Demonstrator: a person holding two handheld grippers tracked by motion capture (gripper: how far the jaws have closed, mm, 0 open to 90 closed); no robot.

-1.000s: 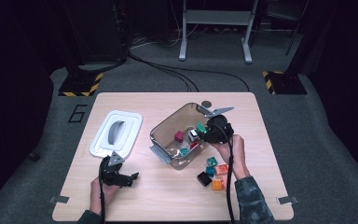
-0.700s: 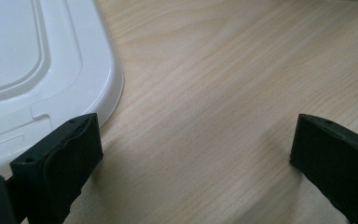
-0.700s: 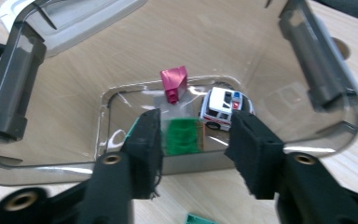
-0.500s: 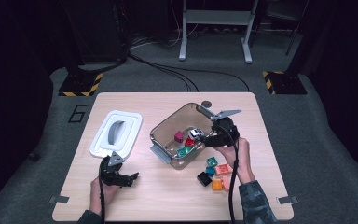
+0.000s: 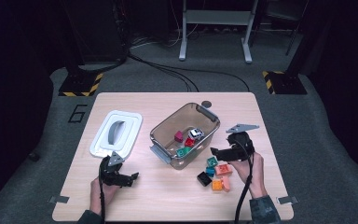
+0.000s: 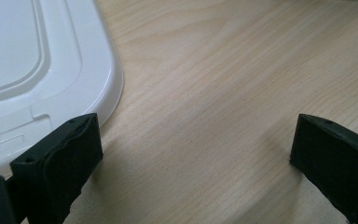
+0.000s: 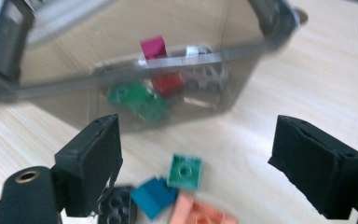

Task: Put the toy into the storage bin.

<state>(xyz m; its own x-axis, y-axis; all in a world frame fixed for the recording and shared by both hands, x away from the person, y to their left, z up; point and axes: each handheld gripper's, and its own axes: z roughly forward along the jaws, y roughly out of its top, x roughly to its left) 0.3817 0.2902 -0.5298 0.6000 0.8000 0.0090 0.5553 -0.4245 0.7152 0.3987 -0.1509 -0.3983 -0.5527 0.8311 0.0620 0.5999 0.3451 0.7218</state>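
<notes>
**Right hand-held gripper leaving the bin empty, heading for the loose bricks**

Right hand-held gripper point(image 5: 213, 151): jaws have just been opening and are now standing wide with nothing between them. A second ago it was reaching over the clear bin; now it is sitting lower in the high view, outside the bin's near wall and just above the brick pile. Its own view is looking past both black jaws at the bin wall and the bricks below.

Clear plastic bin point(image 5: 161, 156): standing at the centre of the desk point(image 5: 168, 200), lid off. It is holding a magenta brick point(image 5: 179, 136), a red brick point(image 5: 189, 142), a green brick point(image 5: 183, 151) and a small white toy car point(image 5: 195, 133).

Loose bricks, lower right of centre in the high view: teal-green brick point(image 7: 185, 171), blue brick point(image 7: 155, 194), black brick point(image 5: 203, 178), salmon brick point(image 5: 223, 169), orange brick point(image 5: 218, 185). All are lying on the desk just beside the bin, between it and the right hand point(image 5: 251, 170).

Left hand-held gripper point(image 5: 131, 178): resting at lower left, jaws wide and empty, unmoved over the last second, with the white lid point(image 5: 116, 133) just beside it.

Reading: one drop into the bin is probably completed, and the gripper is likely returning for another piece. Five bricks are remaining outside; the teal-green one, lying between the open jaws in the gripper's view, is looking like the nearest candidate.
</notes>
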